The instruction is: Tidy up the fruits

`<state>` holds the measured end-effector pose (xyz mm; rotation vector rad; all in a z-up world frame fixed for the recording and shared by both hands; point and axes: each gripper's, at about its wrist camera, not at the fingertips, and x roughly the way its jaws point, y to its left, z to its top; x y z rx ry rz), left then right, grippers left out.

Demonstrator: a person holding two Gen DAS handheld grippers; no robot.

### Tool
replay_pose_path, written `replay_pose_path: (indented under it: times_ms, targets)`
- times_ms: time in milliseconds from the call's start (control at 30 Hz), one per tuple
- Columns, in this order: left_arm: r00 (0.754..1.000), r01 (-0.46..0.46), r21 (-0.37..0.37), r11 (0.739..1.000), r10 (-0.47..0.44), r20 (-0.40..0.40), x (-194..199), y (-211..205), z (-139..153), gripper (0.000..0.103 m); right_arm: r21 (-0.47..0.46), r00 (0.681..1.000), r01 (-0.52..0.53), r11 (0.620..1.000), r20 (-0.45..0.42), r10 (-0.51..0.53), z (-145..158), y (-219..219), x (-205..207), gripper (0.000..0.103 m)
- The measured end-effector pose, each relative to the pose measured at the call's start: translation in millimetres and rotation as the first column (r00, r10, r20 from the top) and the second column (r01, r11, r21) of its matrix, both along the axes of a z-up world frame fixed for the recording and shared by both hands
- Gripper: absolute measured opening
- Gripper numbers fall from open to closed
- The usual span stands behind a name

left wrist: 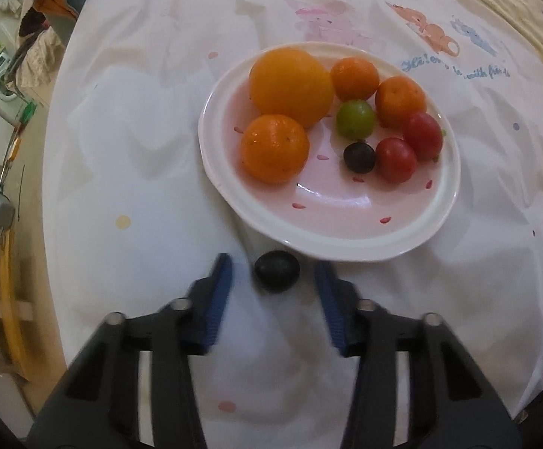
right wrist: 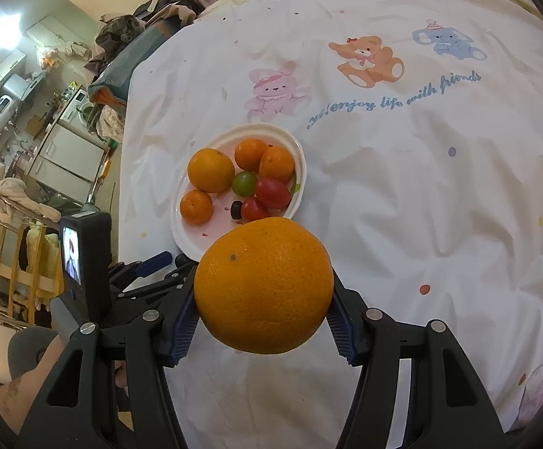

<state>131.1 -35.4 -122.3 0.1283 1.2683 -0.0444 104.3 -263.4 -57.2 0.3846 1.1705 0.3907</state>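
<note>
A white plate (left wrist: 331, 239) on the white cloth holds a large orange (left wrist: 290, 84), three small oranges, a green grape (left wrist: 355, 119), a dark grape (left wrist: 359, 156) and two red tomatoes (left wrist: 396, 159). My left gripper (left wrist: 274, 280) is open, its blue pads on either side of a dark grape (left wrist: 277, 270) lying on the cloth just before the plate's near rim. My right gripper (right wrist: 264, 299) is shut on a big orange (right wrist: 264, 286), held above the cloth near the plate (right wrist: 185, 239).
The cloth with cartoon animal prints (right wrist: 368, 60) covers the table. The left gripper's body with its small screen (right wrist: 84, 258) shows at the table's left edge. Beyond that edge are a wooden rack (right wrist: 6, 284), cabinets and clutter.
</note>
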Motion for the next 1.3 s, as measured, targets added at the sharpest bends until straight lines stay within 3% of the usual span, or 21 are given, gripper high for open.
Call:
replay_pose_path:
  times_ms: [33,267,367,600,900,1100,1233,1300]
  targets:
    - [1.000,-0.001,-0.005,1.000,0.001,0.001,1.2,1.7,-0.5,0.021,-0.001,1.000,-0.004,1.000,0.001,0.004,0.3,1.0,-0.1,0.063]
    - [0.999,-0.051,-0.076,0.996,0.052,0.008,-5.6,17.3,4.4,0.021,-0.016,1.000,-0.021,1.000,0.001,0.021,-0.5,5.0,-1.1,0.063]
    - [0.997,-0.065,-0.065,0.996,0.067,0.027,-15.9,21.1,10.8,0.020,-0.015,1.000,-0.020,1.000,-0.003,0.020,-0.2,5.1,-0.3,0.063]
    - [0.992,-0.110,-0.040,0.993,0.112,0.058,-32.6,34.1,25.2,0.005,0.001,1.000,-0.013,1.000,0.011,0.013,5.8,1.9,-4.3,0.063]
    - [0.990,-0.128,-0.145,0.981,0.135,0.035,-38.1,41.0,26.9,0.002,0.026,1.000,0.021,0.999,0.012,-0.021,11.0,-9.2,-7.9,0.063]
    - [0.990,-0.133,-0.169,0.977,0.140,0.028,-51.6,42.7,30.1,0.002,0.039,1.000,0.027,0.999,0.006,-0.027,12.2,-9.2,-6.8,0.063]
    - [0.990,-0.122,-0.143,0.982,0.131,0.056,-50.1,35.1,33.9,0.002,0.030,1.000,0.018,0.999,-0.004,-0.018,9.1,-5.5,-5.7,0.063]
    - [0.993,-0.095,-0.131,0.987,0.104,0.063,-44.3,25.8,33.1,0.007,0.023,1.000,0.018,1.000,-0.011,-0.017,7.1,-5.0,-5.6,0.063]
